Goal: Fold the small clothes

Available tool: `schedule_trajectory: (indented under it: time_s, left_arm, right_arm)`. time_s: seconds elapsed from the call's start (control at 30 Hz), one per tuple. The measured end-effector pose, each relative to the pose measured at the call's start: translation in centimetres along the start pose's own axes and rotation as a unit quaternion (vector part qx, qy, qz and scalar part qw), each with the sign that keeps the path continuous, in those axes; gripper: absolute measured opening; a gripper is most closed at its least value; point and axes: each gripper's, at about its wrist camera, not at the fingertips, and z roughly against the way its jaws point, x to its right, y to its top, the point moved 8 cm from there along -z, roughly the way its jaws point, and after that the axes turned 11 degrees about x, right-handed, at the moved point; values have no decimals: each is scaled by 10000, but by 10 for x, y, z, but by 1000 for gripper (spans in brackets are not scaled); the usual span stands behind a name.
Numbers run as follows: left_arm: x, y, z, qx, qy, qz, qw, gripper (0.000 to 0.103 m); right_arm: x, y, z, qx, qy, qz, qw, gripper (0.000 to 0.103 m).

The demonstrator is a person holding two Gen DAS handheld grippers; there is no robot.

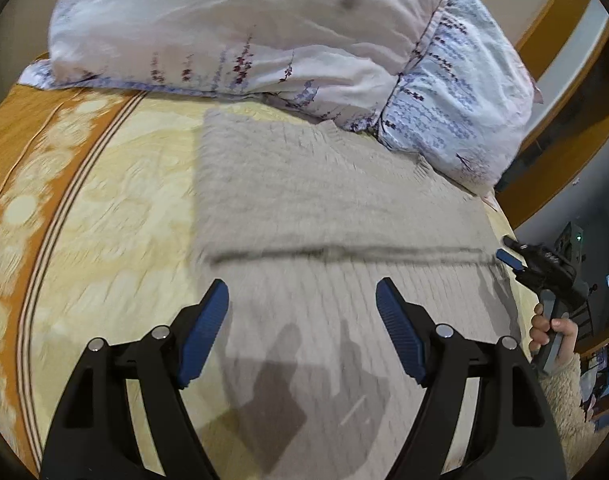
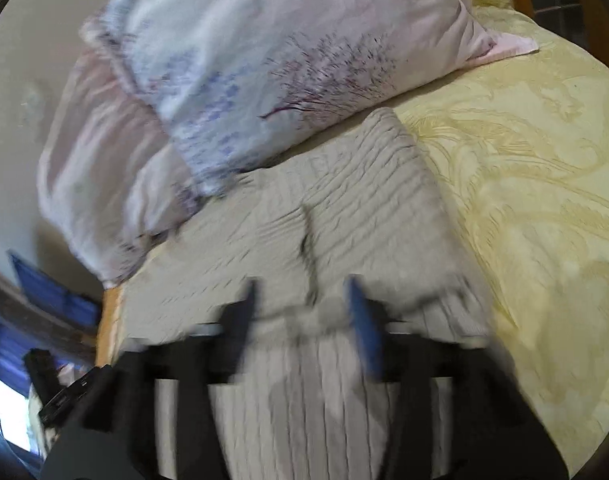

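Note:
A grey ribbed knit garment (image 1: 304,200) lies flat on the bed, with a fold edge running across it. My left gripper (image 1: 302,304) hovers over its near part, its blue pads wide apart and nothing between them. At the garment's right edge, my right gripper (image 1: 510,250) is held by a hand (image 1: 552,332). In the right wrist view the picture is blurred: the right gripper (image 2: 304,304) stands open over the garment (image 2: 344,208), and a small hump of grey knit lies between its fingers without being pinched.
Two floral pillows (image 1: 244,28) lean at the head of the bed, touching the garment's far edge; the pillows (image 2: 264,60) fill the upper left of the right wrist view. The yellow patterned bedcover (image 1: 104,200) spreads left, and the bedcover (image 2: 524,200) spreads right there. A wooden bed frame (image 1: 560,20) borders the right.

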Motion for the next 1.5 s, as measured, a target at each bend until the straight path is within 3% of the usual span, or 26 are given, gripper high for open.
schedule_trajectory:
  time_s: [0.13,0.23,0.43,0.53,0.7,0.77,0.93,1.0,1.23,1.3,1.37,1.5]
  left_arm:
    - [-9,-31,26,-51,-87,101,9999,76]
    - [-13,-57,36,-175,-227,386,9988,73]
    - [-10,-90,47,-266,-475,770,9955,63]
    - [-3,-100,55,-257,-669,880,9935,62]
    - [12,-119,63,-374,-1156,1174,9856,46]
    - [16,-127,67,-390,-1308,1257,9826,43]
    - [34,-147,68,-579,-1774,1409,9723,31]
    - [40,-152,67,-630,-1820,1363,9718,28]
    - [50,-163,62,-787,-1835,1268,9716,23]
    - [52,-164,61,-802,-1807,1238,9724,14]
    - [52,-164,61,-795,-1766,1205,9736,7]
    - [51,-156,68,-647,-1737,1005,9775,6]
  right_arm:
    - [13,-21,50,-34,156,174,9997,64]
    - [35,-40,77,-134,23,76,9999,64]
    - [67,-74,107,-332,-77,-244,9991,63]
    - [67,-86,114,-440,115,-322,9984,63]
    - [67,-104,122,-597,553,-548,9952,54]
    - [67,-111,126,-681,754,-698,9924,45]
    - [59,-136,129,-964,1365,-975,9811,35]
    - [54,-145,130,-1055,1562,-1000,9770,27]
    - [41,-163,130,-1290,1828,-901,9705,24]
    - [41,-164,130,-1299,1841,-846,9706,16]
    - [37,-162,130,-1252,1830,-724,9724,9]
    - [24,-150,136,-943,1898,-486,9761,8]
